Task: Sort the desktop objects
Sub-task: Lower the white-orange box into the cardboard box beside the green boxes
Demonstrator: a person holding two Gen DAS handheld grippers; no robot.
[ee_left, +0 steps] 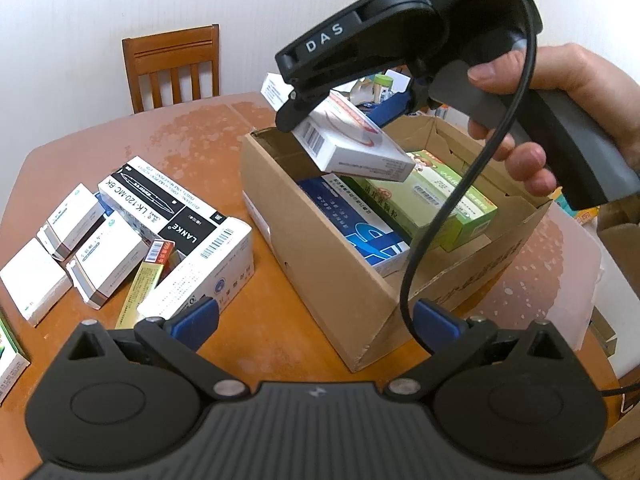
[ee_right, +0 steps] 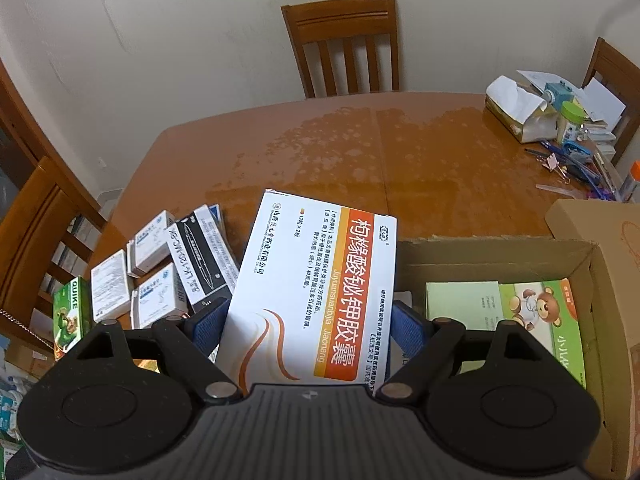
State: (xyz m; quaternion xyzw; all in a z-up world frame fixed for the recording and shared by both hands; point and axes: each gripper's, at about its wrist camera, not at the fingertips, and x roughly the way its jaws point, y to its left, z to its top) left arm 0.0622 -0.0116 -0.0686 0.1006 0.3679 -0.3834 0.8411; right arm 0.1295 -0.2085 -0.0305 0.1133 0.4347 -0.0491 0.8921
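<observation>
From the left wrist view, the left gripper point(ee_left: 316, 320) hangs over the desk point(ee_left: 120, 136) with its jaws wide apart and nothing between them, seemingly waiting by the loose boxes point(ee_left: 120, 240). The right gripper point(ee_left: 352, 116) tilts a white medicine box point(ee_left: 352, 144) over the cardboard carton point(ee_left: 320, 280), ready to drop it in. From the right wrist view, the right gripper's jaws pinch that box's sides; it hides part of the carton's inside.

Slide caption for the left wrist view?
Right gripper holds a white medicine box above the open cardboard box.
</observation>
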